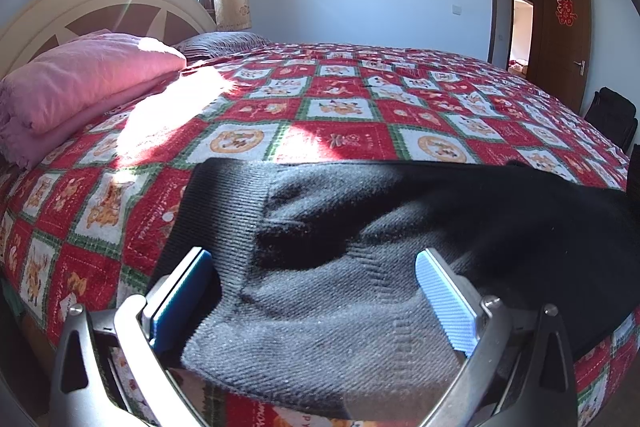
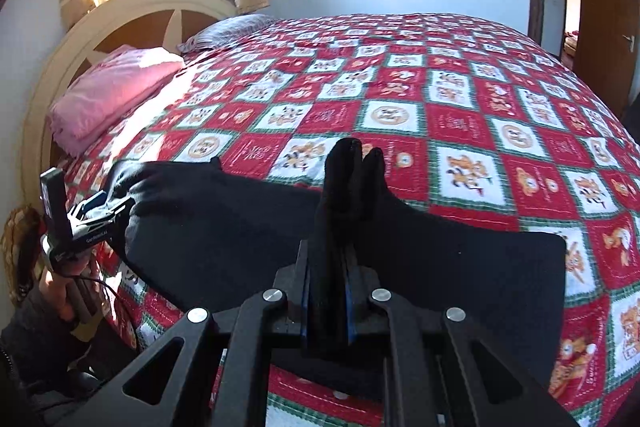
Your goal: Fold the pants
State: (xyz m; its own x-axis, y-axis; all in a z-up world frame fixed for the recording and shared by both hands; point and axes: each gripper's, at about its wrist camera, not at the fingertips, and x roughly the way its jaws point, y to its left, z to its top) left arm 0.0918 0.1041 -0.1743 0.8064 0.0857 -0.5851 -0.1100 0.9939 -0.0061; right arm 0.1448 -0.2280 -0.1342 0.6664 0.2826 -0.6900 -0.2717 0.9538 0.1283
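Pants [image 2: 224, 227] on bedspread [image 2: 460, 107] at near edge; folded blanket [image 2: 116, 91] far left, before headboard [image 2: 132, 11].

Black right gripper [image 2: 327, 291] with blue pads, round silver screws.

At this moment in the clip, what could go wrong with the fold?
1. The right gripper pinches only a narrow bunch of the pants; a hard pull could slip it free.
2. The left gripper is open astride the fabric, so that end is unheld and may drag.
3. The pants lie at the edge of the bedspread and could slide off.
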